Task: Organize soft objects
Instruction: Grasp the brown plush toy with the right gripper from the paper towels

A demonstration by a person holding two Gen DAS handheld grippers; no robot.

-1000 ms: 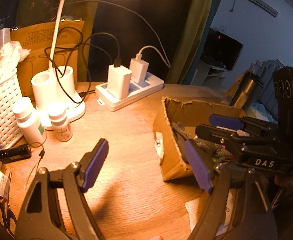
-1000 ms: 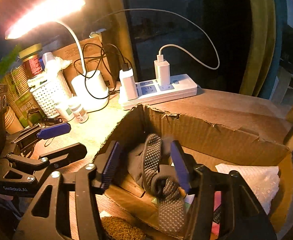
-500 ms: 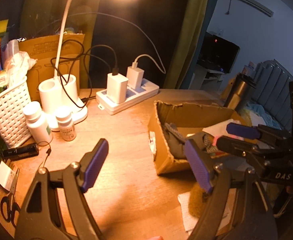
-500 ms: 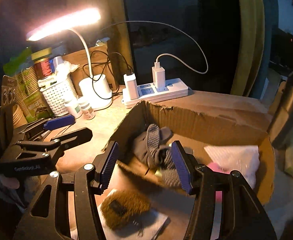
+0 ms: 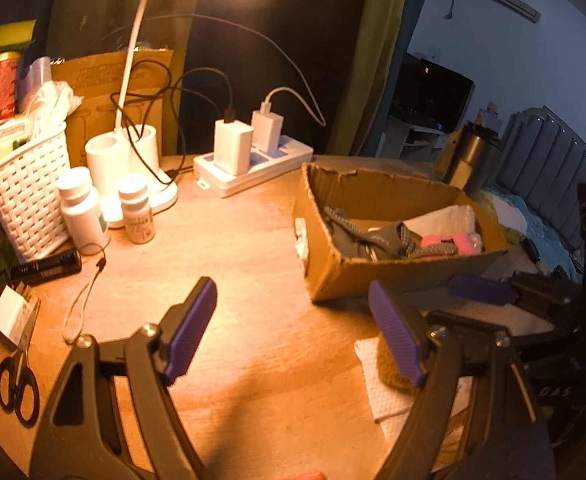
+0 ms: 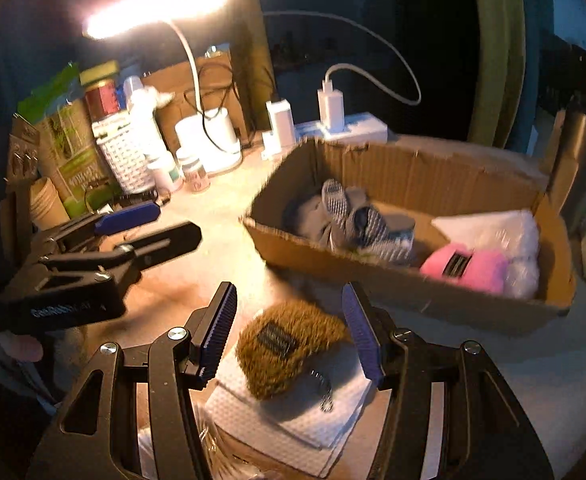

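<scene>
At the far left of the tabletop (image 5: 253, 344) a white woven basket (image 5: 33, 192) holds packets and crumpled plastic, with two white bottles (image 5: 81, 210) just beside it under the desk lamp (image 5: 133, 80). The left gripper (image 5: 293, 332) hovers over bare wood with its fingers spread wide and nothing between them.

Moving right, the fuzzy brown pouch (image 6: 289, 348) lies on a folded white paper towel (image 6: 293, 412) near the front edge, in front of the box. The right gripper (image 6: 289, 328) is above it, its fingers apart on either side of the pouch and not pressing it. The pouch looks light, soft and squashy, so it should compress rather than slip; a hold across its plump middle, clear of the dark label and the small metal chain at its lower edge, seems best. The towel underneath may lift with it if the fingers reach too low.

Further right, the open cardboard box (image 6: 433, 168) already contains grey dotted gloves (image 6: 353, 220) at its left end, a pink fuzzy pouch (image 6: 469, 266) and a white bubble-wrap bundle (image 6: 497, 232) at its right end.
</scene>
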